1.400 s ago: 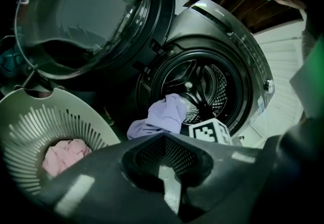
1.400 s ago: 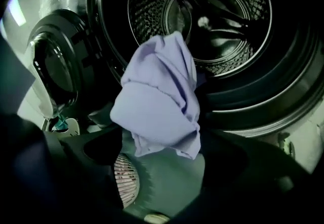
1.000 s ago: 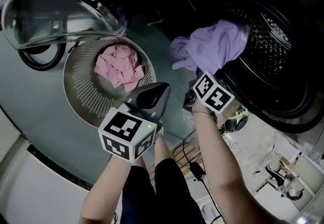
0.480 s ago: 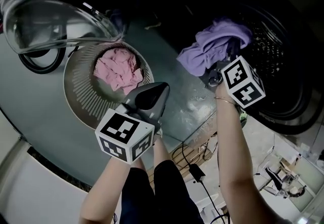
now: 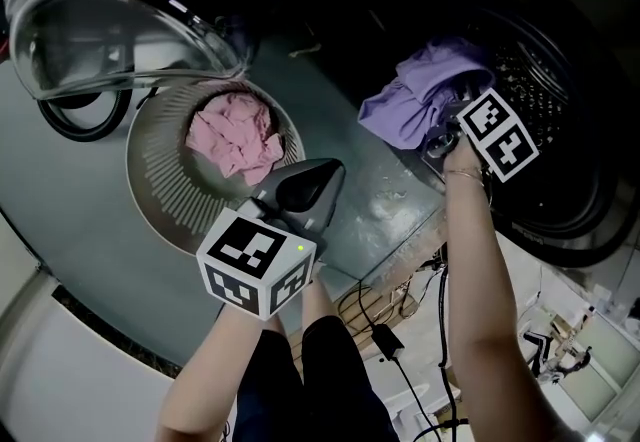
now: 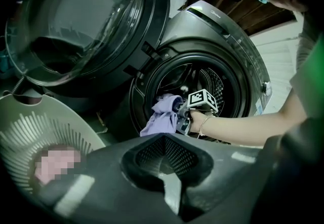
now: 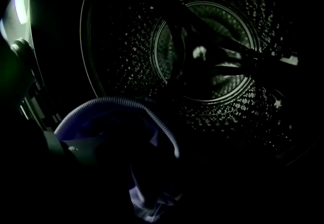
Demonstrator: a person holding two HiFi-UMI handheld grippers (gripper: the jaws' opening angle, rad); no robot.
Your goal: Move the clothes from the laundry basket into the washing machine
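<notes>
Pink garment [image 5: 237,136] inside laundry basket [image 5: 160,192]

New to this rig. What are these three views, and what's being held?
No robot: a person holds a two-jaw gripper in each hand; the marker cubes are part of them. The head view looks steeply down from their head; each gripper view looks along its own jaws. The left gripper is shut and empty beside the laundry basket holding pink clothes. The right gripper is at the washing machine drum with a purple garment at its jaws, which have just been opening; too dark to tell if it is released.
</notes>
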